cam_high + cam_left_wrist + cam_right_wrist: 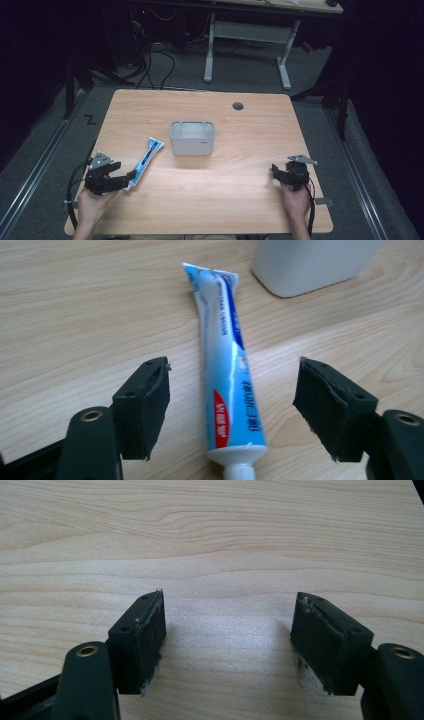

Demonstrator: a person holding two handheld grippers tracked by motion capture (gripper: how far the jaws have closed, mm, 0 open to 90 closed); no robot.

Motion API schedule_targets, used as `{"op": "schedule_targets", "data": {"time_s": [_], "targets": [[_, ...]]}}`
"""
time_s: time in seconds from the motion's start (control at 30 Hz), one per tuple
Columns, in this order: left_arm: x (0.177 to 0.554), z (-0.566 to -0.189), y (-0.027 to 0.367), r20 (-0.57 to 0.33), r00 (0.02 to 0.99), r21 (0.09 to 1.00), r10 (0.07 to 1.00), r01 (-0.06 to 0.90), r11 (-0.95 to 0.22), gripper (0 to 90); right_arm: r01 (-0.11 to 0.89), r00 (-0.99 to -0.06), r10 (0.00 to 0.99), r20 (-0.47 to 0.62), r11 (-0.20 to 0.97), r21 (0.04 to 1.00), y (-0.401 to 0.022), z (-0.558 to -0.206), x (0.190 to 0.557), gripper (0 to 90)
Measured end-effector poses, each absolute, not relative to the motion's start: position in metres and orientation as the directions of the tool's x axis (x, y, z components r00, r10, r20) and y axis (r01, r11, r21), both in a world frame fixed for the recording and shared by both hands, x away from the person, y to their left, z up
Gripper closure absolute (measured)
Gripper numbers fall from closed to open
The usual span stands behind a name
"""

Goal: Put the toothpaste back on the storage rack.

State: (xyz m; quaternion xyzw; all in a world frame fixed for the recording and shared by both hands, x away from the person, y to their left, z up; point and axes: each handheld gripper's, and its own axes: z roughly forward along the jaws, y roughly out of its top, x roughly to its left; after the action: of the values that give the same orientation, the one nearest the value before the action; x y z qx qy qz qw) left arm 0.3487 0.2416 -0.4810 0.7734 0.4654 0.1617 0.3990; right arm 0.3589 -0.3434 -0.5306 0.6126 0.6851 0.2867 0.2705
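Wooden tabletop (240, 200) fills the high view, with a blue-and-white toothpaste tube (145, 161) lying flat at its left, slanted toward a white plastic bin (192, 138) that stands near the middle. The left gripper (131, 176) sits at the tube's near end in the person's left hand (91, 205), while the right gripper (274, 171) rests well apart near the right edge, held by the right hand (295, 200)

From the left gripper view, the tube (227, 375) lies on the wood between the two black jaws with its cap end nearest; both pads (150, 405) stand clear of it, spread wide, gripping nothing. The bin's corner (310, 265) shows beyond the tube's crimped end

From the right gripper view, the jaws are wide apart over bare wood (215, 540), holding nothing
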Motion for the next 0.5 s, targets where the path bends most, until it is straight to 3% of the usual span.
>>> {"op": "schedule_targets", "data": {"time_s": [0.23, 0.33, 0.5], "targets": [[0.358, -0.471, 0.221, -0.076, 0.553, 0.76, 0.83, 0.57, -0.311, 28.4, 0.685, -0.11, 0.994, -0.014, 0.087, 0.723, -0.342, -0.53, 0.359, 30.0], [0.364, -0.466, 0.21, -0.01, 0.579, 0.751, 0.815, 0.542, -0.376, 30.3, 0.684, -0.114, 0.993, -0.017, 0.091, 0.723, -0.342, -0.53, 0.358, 29.9], [0.368, -0.463, 0.205, -0.005, 0.573, 0.759, 0.819, 0.535, -0.37, 31.4, 0.684, -0.117, 0.993, -0.016, 0.093, 0.724, -0.342, -0.531, 0.358, 29.9]]}}
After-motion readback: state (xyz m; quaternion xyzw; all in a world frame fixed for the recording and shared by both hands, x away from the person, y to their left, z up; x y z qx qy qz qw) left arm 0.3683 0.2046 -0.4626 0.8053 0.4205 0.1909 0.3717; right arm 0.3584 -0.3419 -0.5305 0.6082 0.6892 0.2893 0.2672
